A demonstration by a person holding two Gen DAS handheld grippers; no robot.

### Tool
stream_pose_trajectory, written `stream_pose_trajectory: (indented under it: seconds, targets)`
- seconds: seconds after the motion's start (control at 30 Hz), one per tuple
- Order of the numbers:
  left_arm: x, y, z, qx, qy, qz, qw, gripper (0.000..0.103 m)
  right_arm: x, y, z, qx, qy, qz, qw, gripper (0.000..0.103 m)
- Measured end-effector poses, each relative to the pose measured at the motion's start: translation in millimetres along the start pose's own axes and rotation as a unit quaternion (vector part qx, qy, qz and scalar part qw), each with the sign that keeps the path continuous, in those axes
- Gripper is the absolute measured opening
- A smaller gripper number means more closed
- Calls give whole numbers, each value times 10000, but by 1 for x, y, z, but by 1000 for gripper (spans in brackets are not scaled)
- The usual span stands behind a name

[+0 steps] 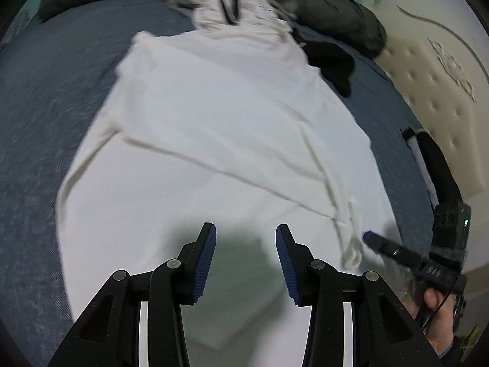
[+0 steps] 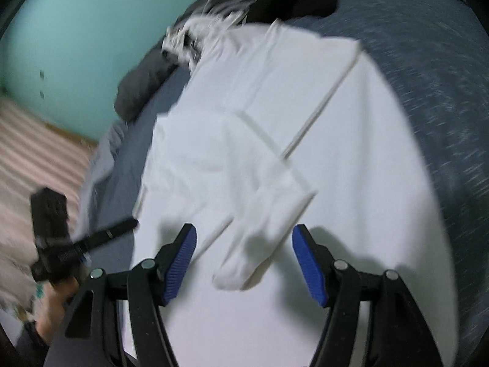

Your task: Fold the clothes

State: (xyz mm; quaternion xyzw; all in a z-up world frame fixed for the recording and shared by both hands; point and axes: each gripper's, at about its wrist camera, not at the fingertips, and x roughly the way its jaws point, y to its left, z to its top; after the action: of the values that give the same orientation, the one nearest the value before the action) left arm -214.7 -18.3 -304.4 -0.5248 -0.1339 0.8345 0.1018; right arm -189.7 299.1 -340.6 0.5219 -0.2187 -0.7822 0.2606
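Note:
A white long-sleeved garment lies spread flat on the blue bed cover. One sleeve is folded in across its body. My left gripper hovers open over the garment's near part, with nothing between its blue pads. My right gripper is also open. The cuff end of the folded sleeve lies between its fingers, and the pads stand clear of it. In the left wrist view the right gripper reaches in from the right beside the cuff. In the right wrist view the left gripper is at the garment's left edge.
A heap of other clothes sits at the far end of the bed: a light crumpled garment, black pieces and a dark grey bundle. A cream tufted headboard lines one side. A teal wall and a striped rug lie beyond.

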Motion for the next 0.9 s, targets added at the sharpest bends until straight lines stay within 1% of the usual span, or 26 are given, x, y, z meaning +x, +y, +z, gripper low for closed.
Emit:
stream_pose_trajectory:
  seconds: [0.07, 0.1, 0.13, 0.17, 0.23, 0.27, 0.33, 0.4, 0.5, 0.57, 0.73, 0.77, 0.8, 0.83, 0.87, 0.9]
  targets:
    - [-6, 13, -3, -106, -12, 46, 9999, 44, 13, 6, -5, -150, 149, -252, 9995, 66]
    - [-8, 19, -5, -154, -25, 64, 9999, 45, 15, 6, -7, -166, 142, -332, 9992, 64]
    - [-11, 24, -6, -198, -38, 80, 9998, 45, 16, 4, -8, -155, 96, -390, 9991, 53]
    - [-12, 28, -7, -229, -47, 95, 9997, 45, 15, 2, -8, -159, 47, -485, 9987, 34]
    - [-14, 34, -9, -273, -63, 124, 9995, 45, 12, -3, -8, -174, -34, -584, 9981, 19]
    - [-16, 37, -10, -289, -80, 139, 9995, 45, 9, -5, -9, -166, -73, -566, 9982, 13]
    - [-18, 42, -9, -343, -99, 150, 9992, 45, 3, -9, -9, -164, -148, -478, 9986, 8]
    - [-20, 47, -8, -394, -117, 151, 9990, 45, -3, -13, -11, -149, -254, -441, 9986, 7]
    - [-22, 50, -4, -391, -167, 155, 9990, 45, -17, -28, -13, 137, -442, -360, 9983, 5]
    - [-24, 52, -1, -380, -188, 179, 9989, 45, -32, -41, -14, 313, -657, -443, 9964, 4]
    - [-24, 60, 7, -433, -226, 268, 9984, 45, -51, -70, -19, 869, -897, -595, 9904, 5]
    - [-23, 60, 8, -428, -222, 289, 9984, 45, -54, -76, -21, 1009, -962, -623, 9883, 8]
    - [-22, 60, 9, -420, -213, 310, 9984, 45, -55, -78, -20, 1077, -986, -584, 9876, 8]
    - [-21, 61, 9, -411, -203, 330, 9984, 45, -55, -79, -18, 1110, -991, -515, 9875, 17]
    - [-21, 61, 10, -402, -194, 351, 9984, 45, -55, -80, -15, 1143, -996, -445, 9874, 37]
    - [-20, 61, 11, -394, -186, 369, 9984, 45, -54, -80, -13, 1174, -1014, -347, 9873, 45]
